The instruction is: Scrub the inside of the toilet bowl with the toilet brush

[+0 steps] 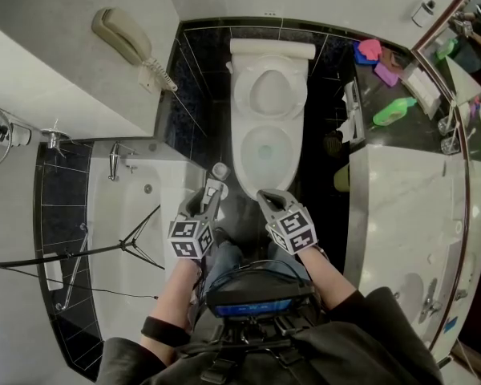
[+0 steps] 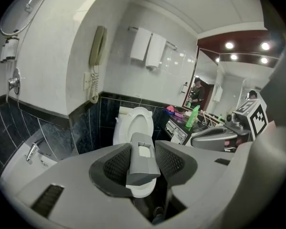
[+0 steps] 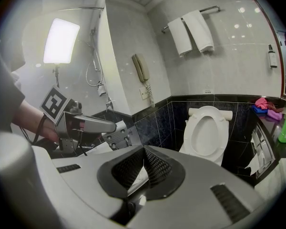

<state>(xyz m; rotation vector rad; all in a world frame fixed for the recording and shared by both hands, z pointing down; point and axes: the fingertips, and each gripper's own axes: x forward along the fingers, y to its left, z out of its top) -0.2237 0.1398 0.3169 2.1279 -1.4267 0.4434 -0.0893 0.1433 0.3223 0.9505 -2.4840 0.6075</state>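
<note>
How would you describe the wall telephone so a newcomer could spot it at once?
Start at the toilet against the dark tiled wall, then look to the white wall on its left. The telephone hangs there: a beige handset with a coiled cord dangling below, unlike the chrome shower fittings further left.

Pale stone walls up top, and dark glossy tiles (image 1: 194,95) band the lower wall at twelve o'clock. A beige wall phone (image 1: 127,37) hangs at ten, the white bathtub (image 1: 128,239) lies at eight, and the white vanity counter (image 1: 409,207) runs down three. Two white towels (image 3: 193,30) hang on a rail. A bright light panel (image 3: 61,41) glows by the shower, and the mirror (image 2: 231,80) catches ceiling spots.
</note>
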